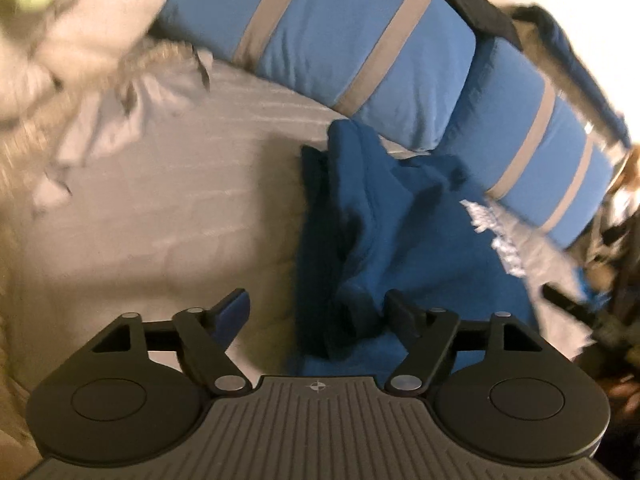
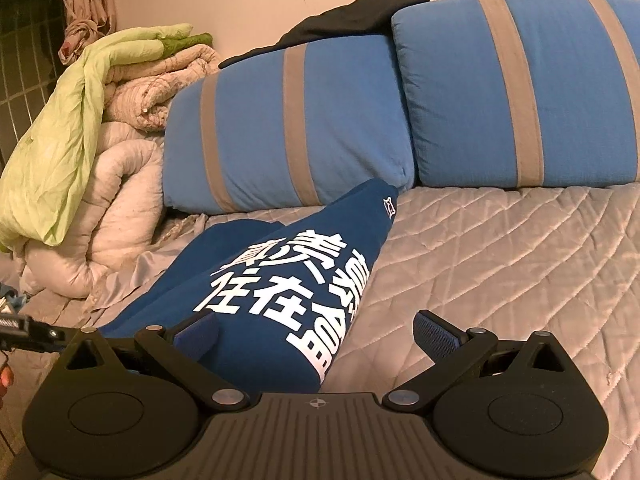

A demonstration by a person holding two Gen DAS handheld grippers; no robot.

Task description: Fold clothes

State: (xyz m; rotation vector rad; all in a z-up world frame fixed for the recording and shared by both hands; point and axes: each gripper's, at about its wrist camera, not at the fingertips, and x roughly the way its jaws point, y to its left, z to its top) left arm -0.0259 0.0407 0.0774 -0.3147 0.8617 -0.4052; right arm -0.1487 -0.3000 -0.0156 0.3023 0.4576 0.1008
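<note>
The left gripper [image 1: 316, 316] stands open over a crumpled blue garment [image 1: 400, 232] on the grey quilted bedspread [image 1: 180, 200]; blue grey-striped pillows [image 1: 340, 40] lie behind.

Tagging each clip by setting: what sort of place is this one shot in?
Most likely a bedroom, with work done on a bed. A quilted grey bedspread covers the surface, two blue pillows with grey stripes lie along the wall, and folded quilts are stacked beside them. A blue printed garment lies on the bedspread.

Grey quilted bed [image 2: 500, 264], dark blue printed garment [image 2: 280, 280], two blue striped pillows [image 2: 288, 128], rolled quilts [image 2: 116, 184]
</note>
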